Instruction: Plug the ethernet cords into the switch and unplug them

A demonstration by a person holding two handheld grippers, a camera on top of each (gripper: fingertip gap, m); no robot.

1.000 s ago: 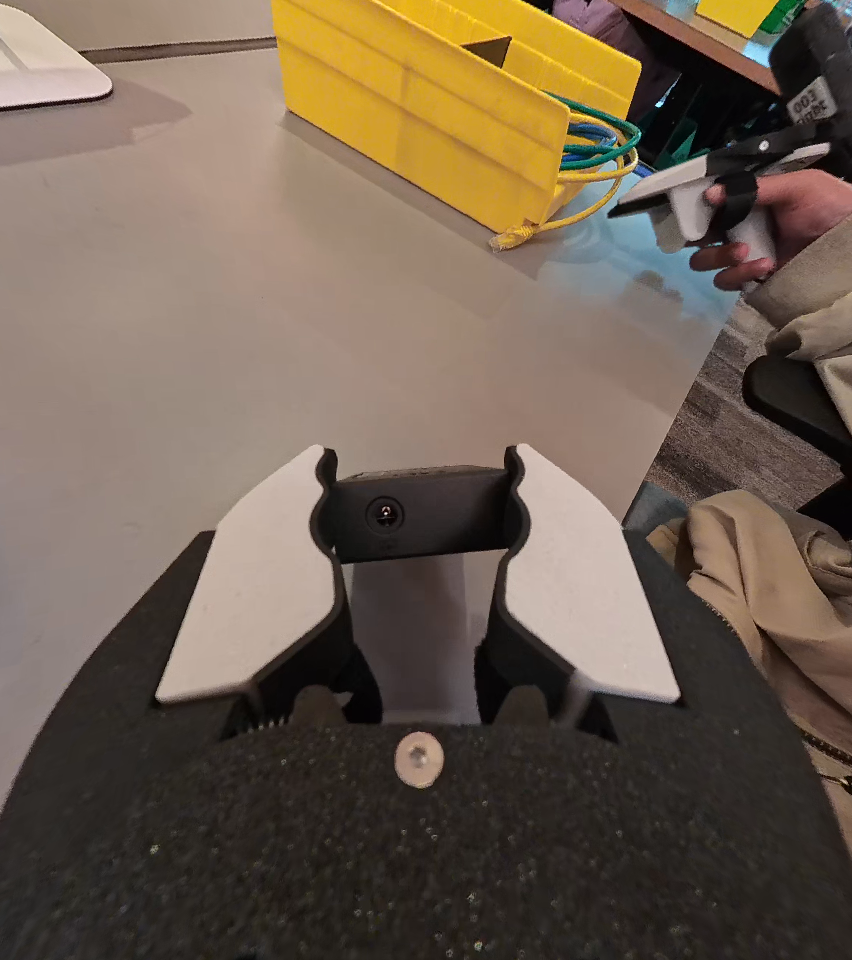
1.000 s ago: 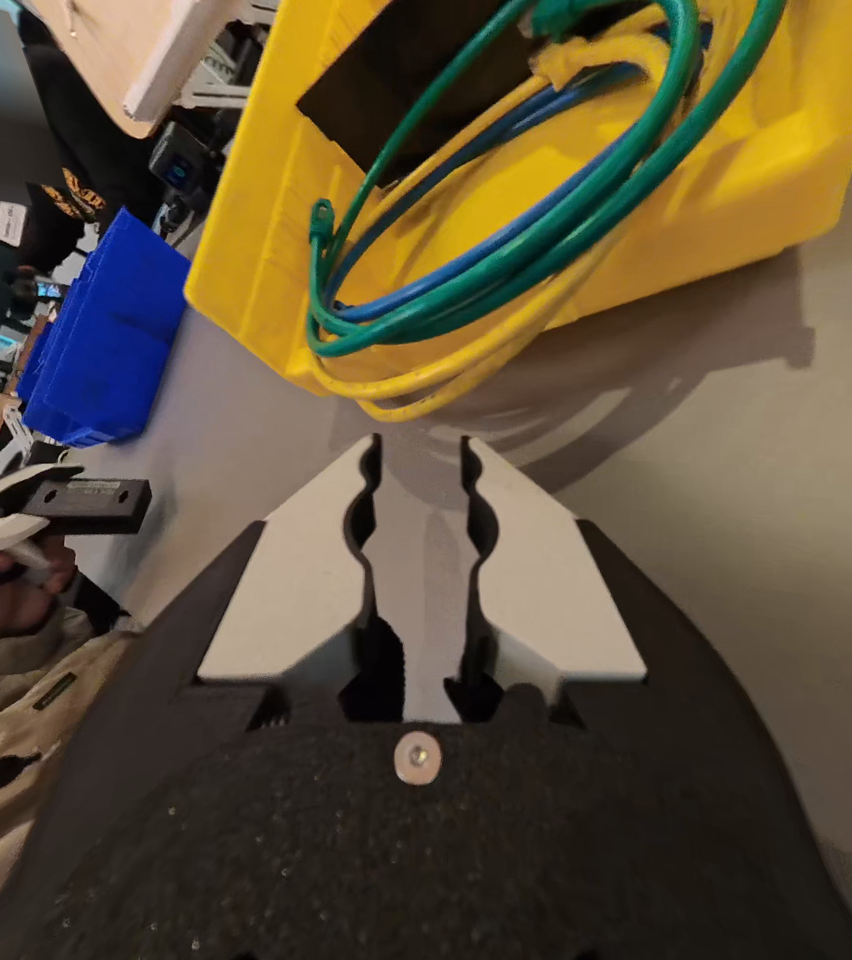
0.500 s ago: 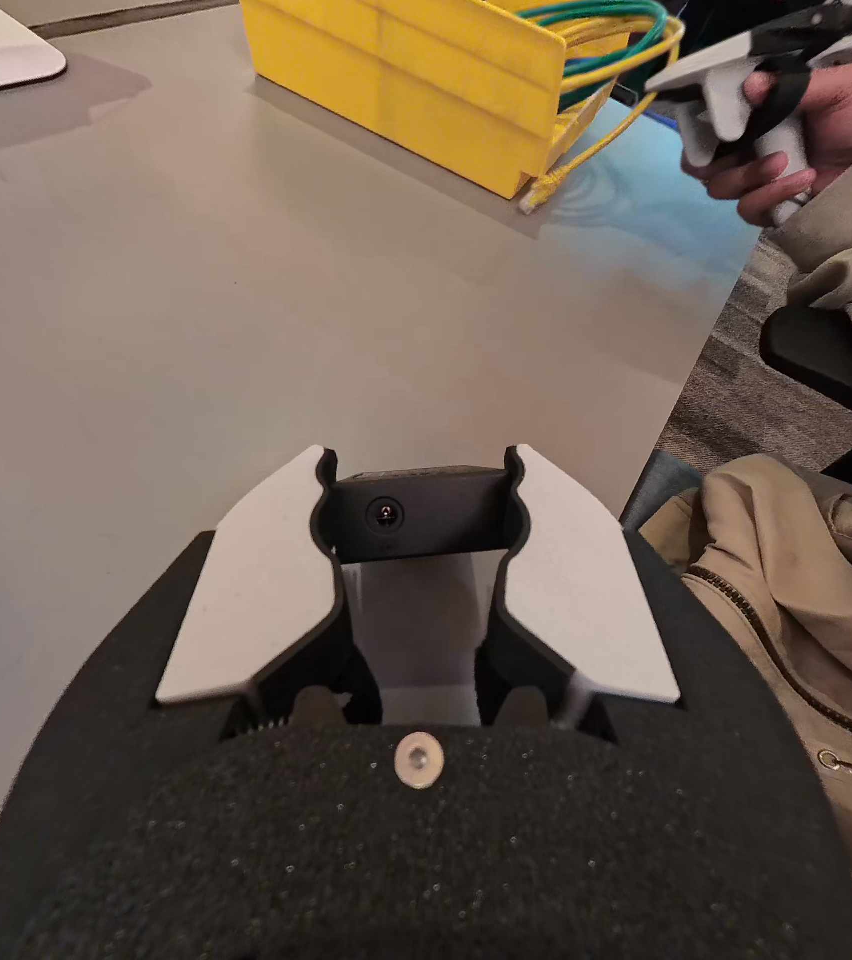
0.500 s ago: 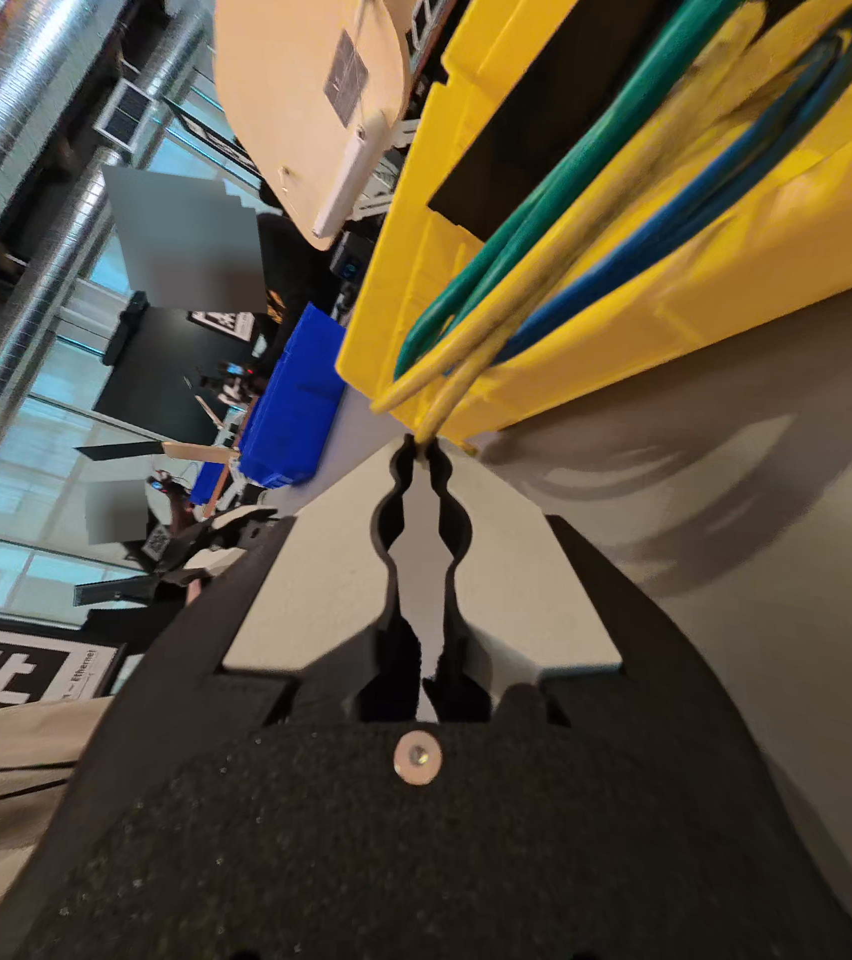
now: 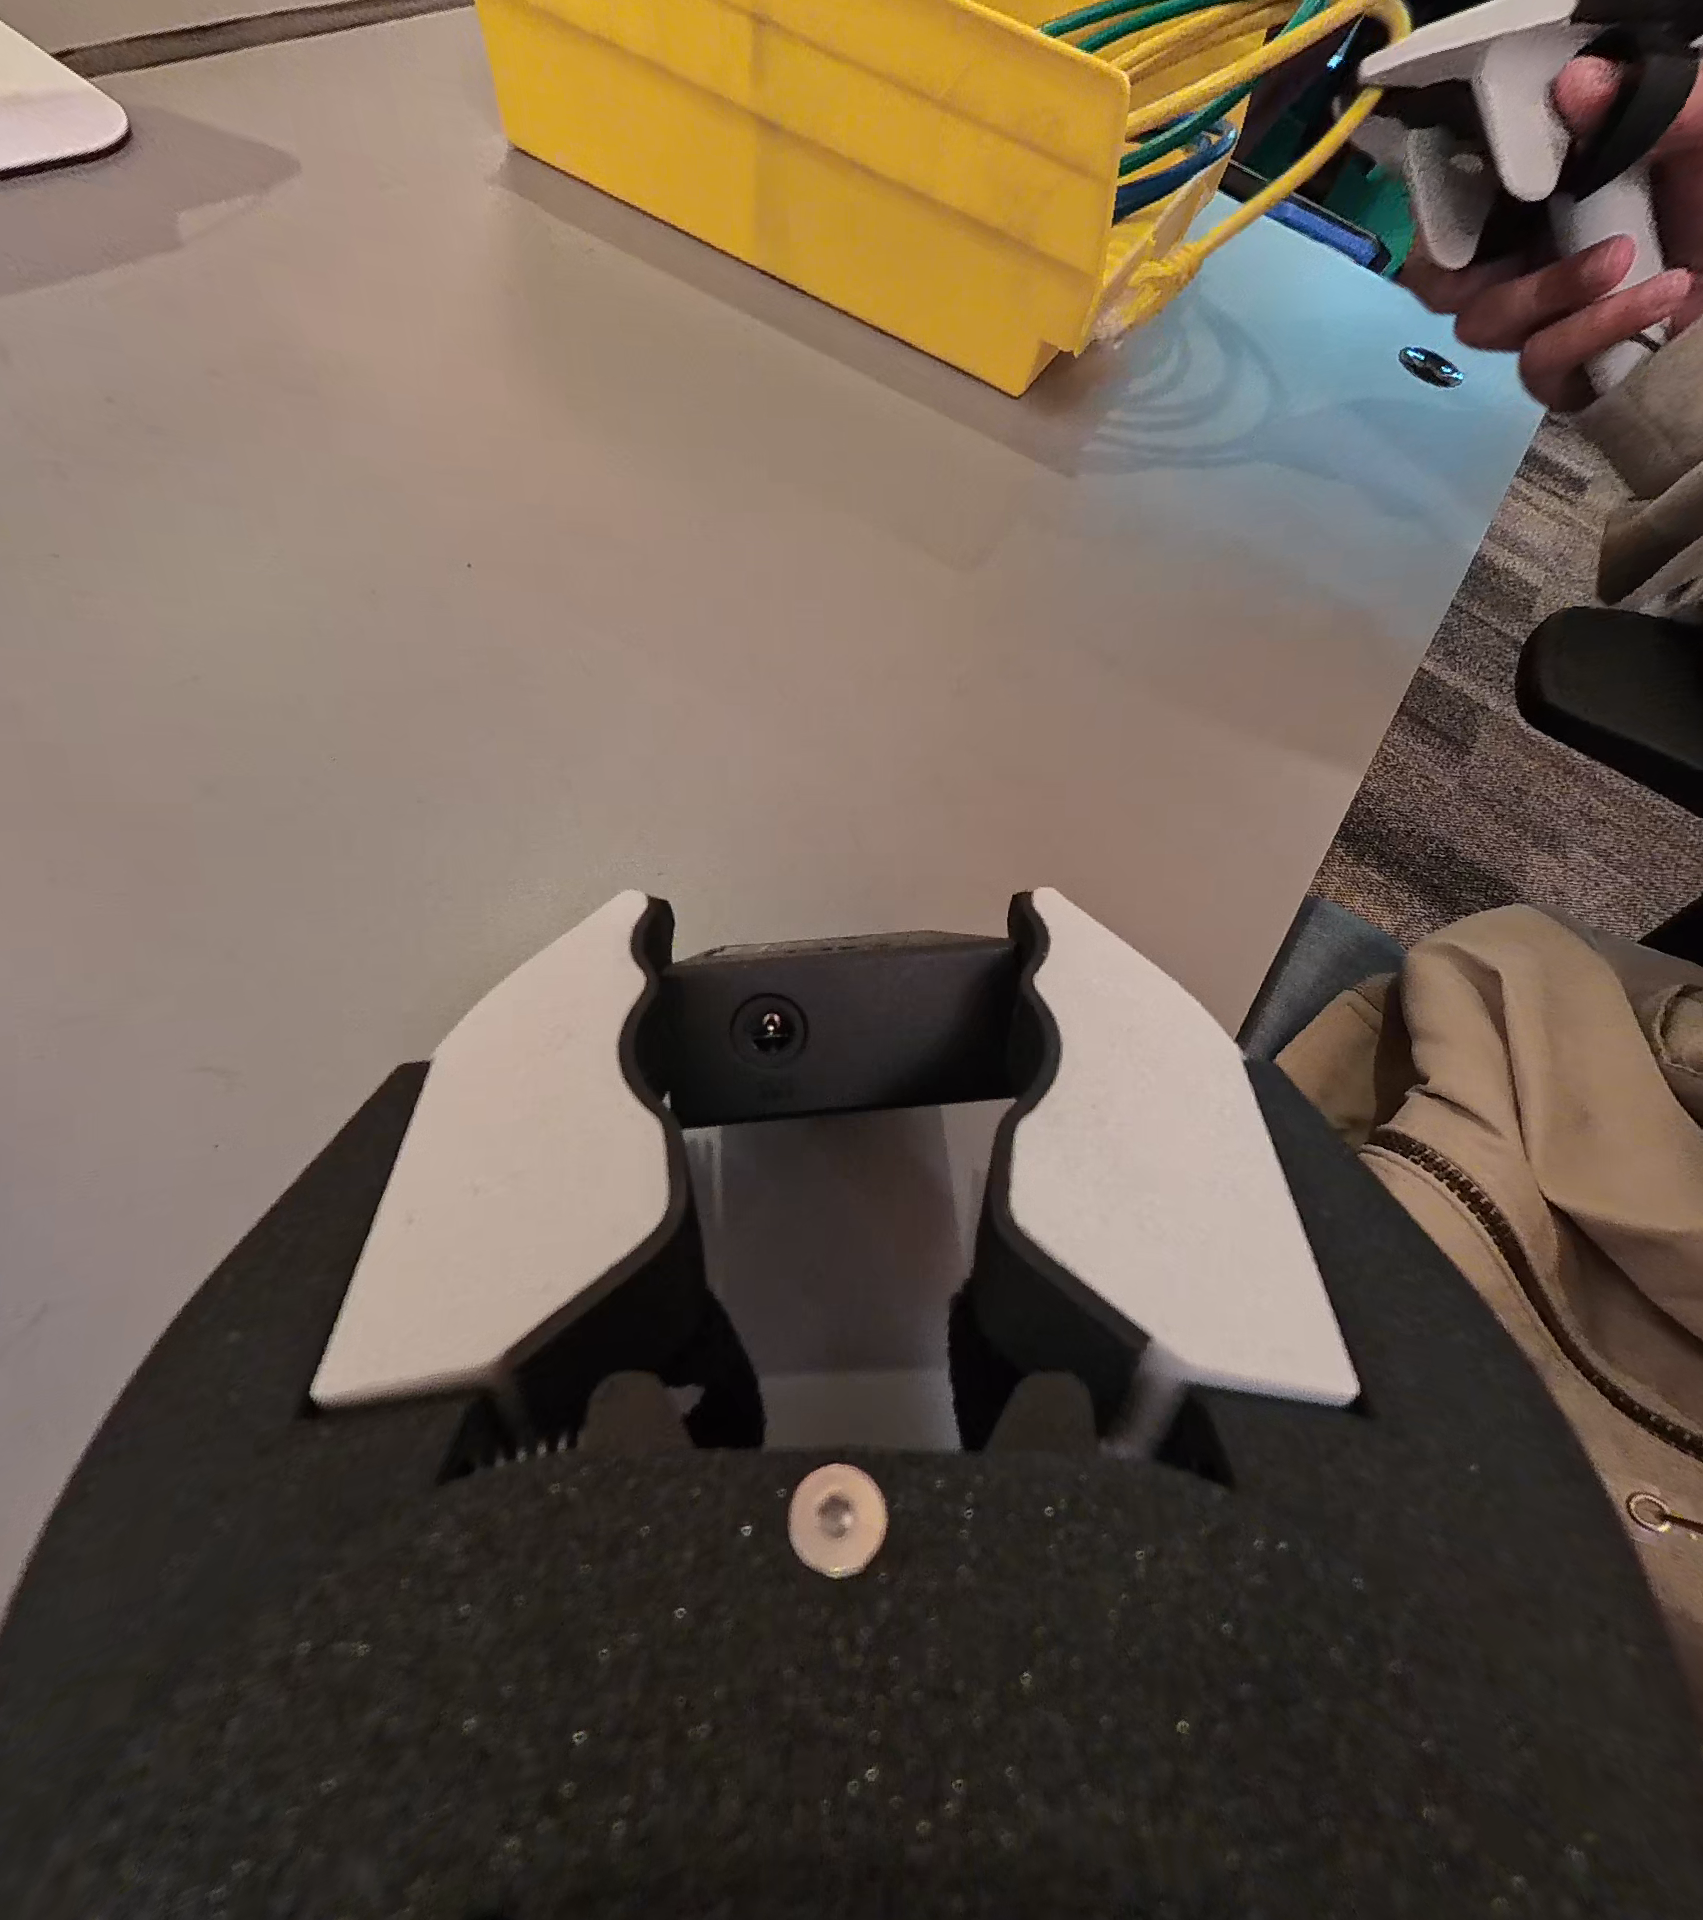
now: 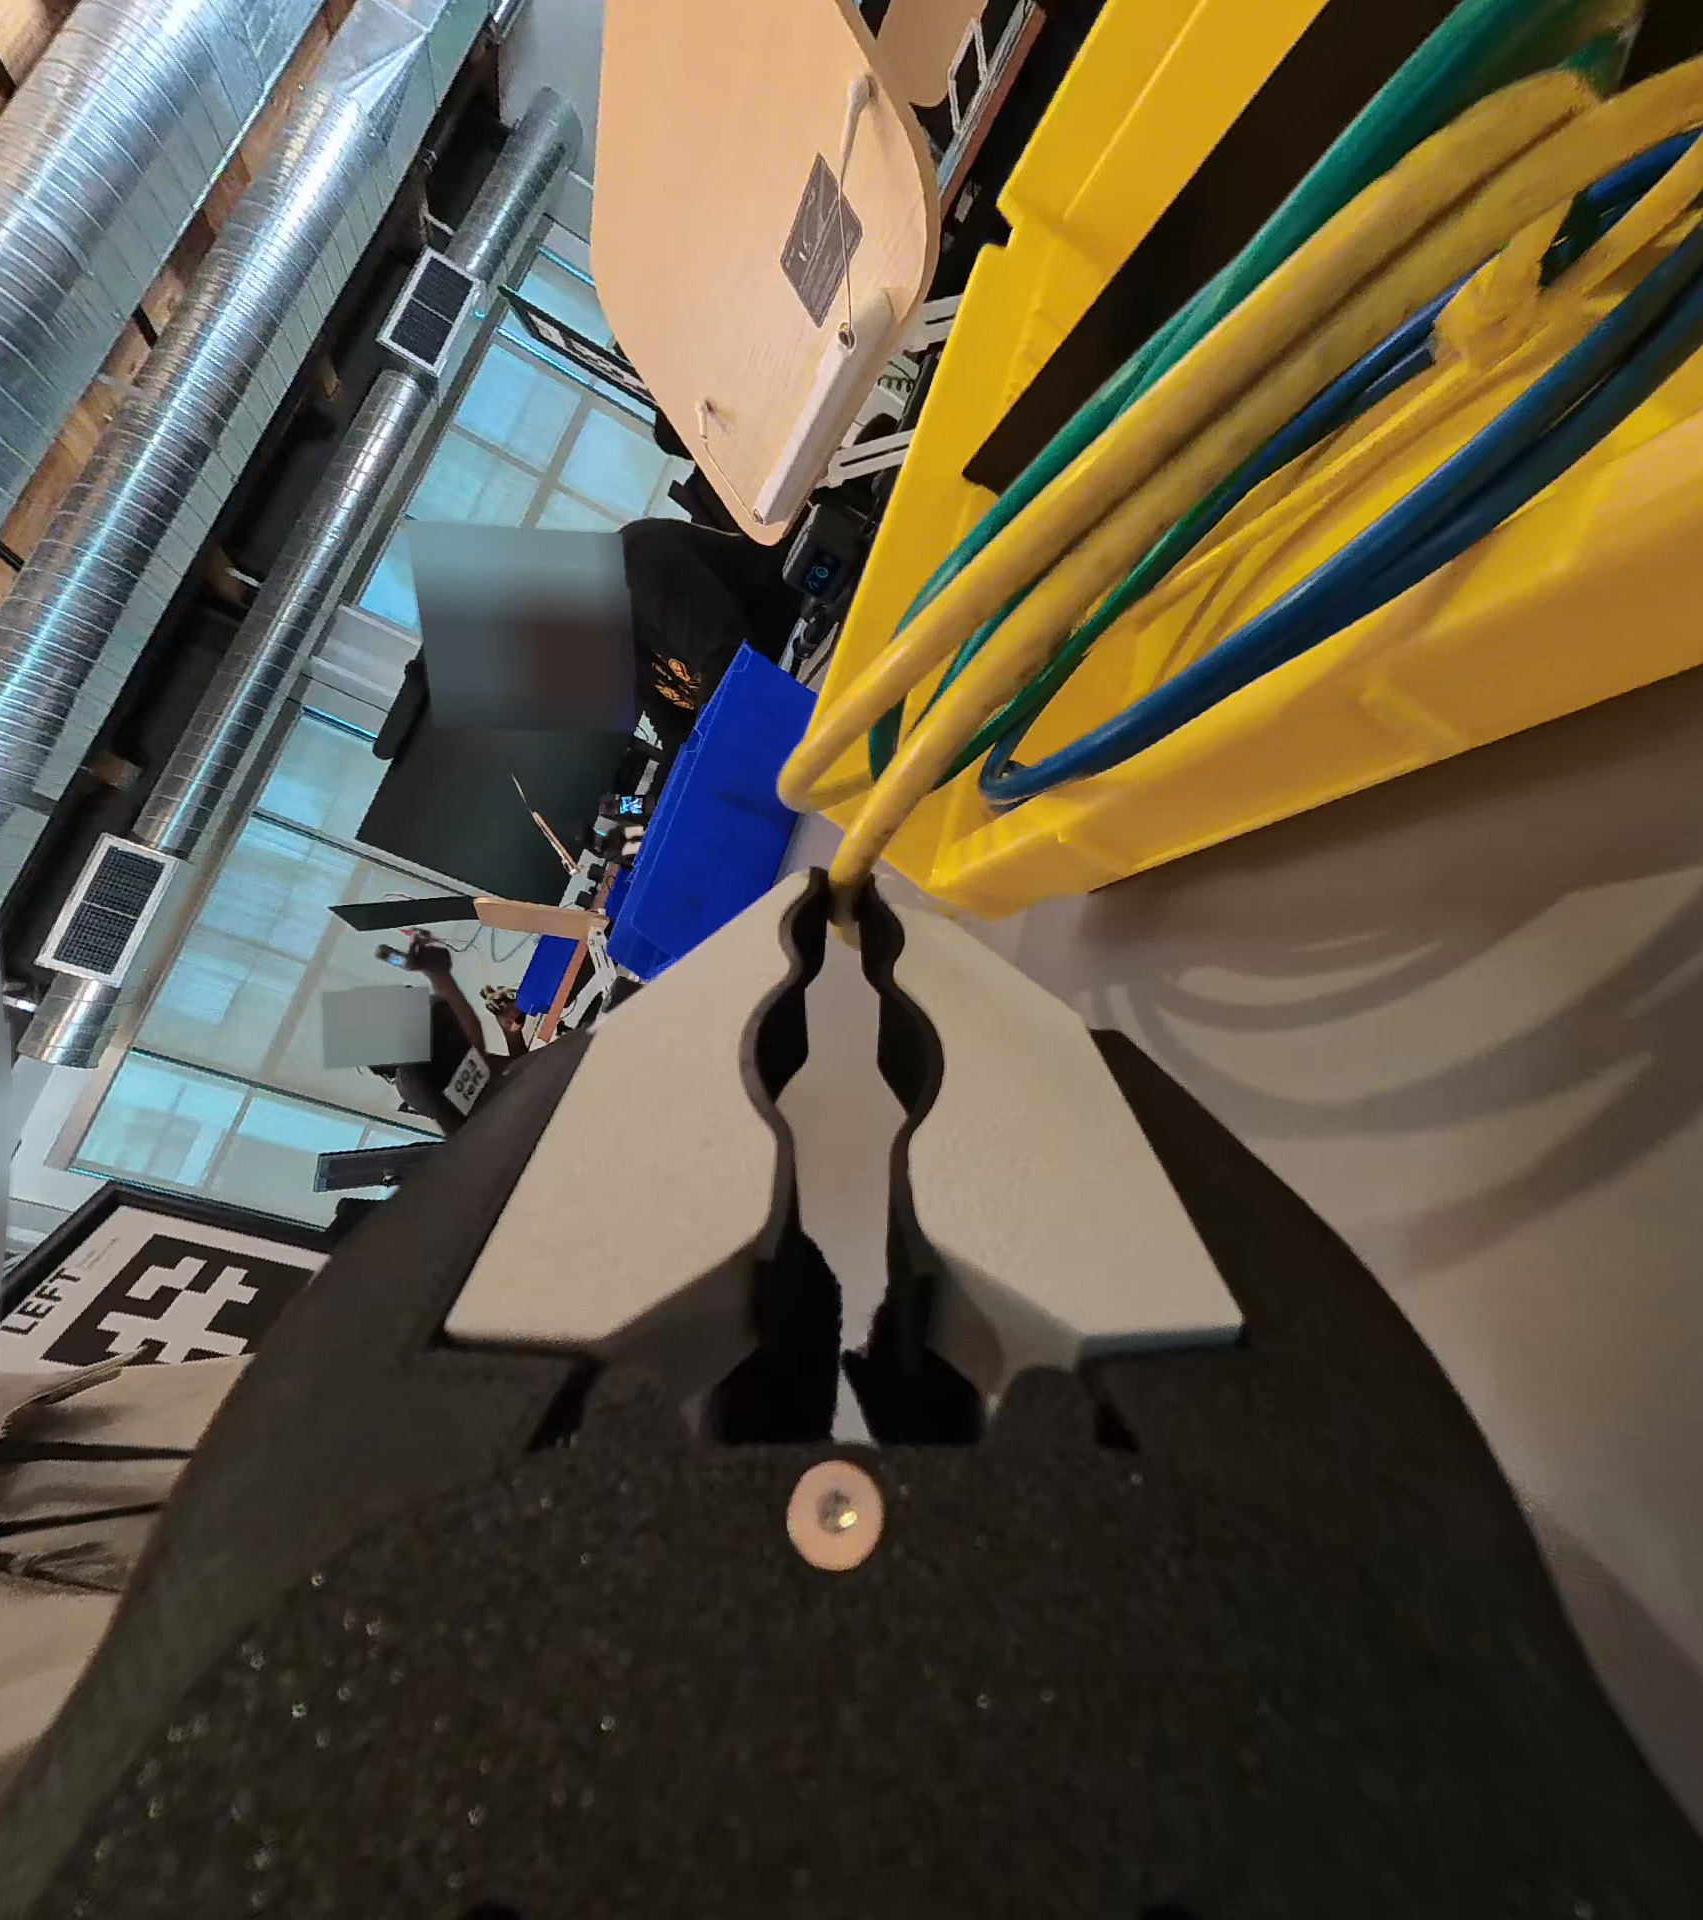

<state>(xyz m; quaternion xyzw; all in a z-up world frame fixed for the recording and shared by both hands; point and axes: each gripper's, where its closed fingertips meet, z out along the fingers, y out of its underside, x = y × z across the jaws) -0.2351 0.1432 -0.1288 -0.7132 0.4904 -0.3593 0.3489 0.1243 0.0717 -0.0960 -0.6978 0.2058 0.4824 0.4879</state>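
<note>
Your left claw (image 5: 836,1023) is clamped across a small black switch (image 5: 831,1023), which fills the wide gap between its fingertips; the face turned toward the camera shows a round socket, and the switch hangs over the grey bench (image 5: 411,623) near its right edge. Your right claw (image 6: 836,902) is pinched nearly closed, its tips squeezing a yellow ethernet cord (image 6: 940,717) just in front of the open end of the yellow bin (image 6: 1512,644). That cord loops back up into the bin, where green cords (image 6: 1242,312) and blue cords (image 6: 1346,634) coil with it and spill over the bin's lip. From the left wrist view, the bin (image 5: 826,177) stands toward the far right corner of the bench, a yellow plug (image 5: 1153,281) dangling beside its end wall, and your right hand (image 5: 1657,208) grips the other claw's handle just beyond it. A blue bin (image 6: 712,790) sits farther off in the room behind.
</note>
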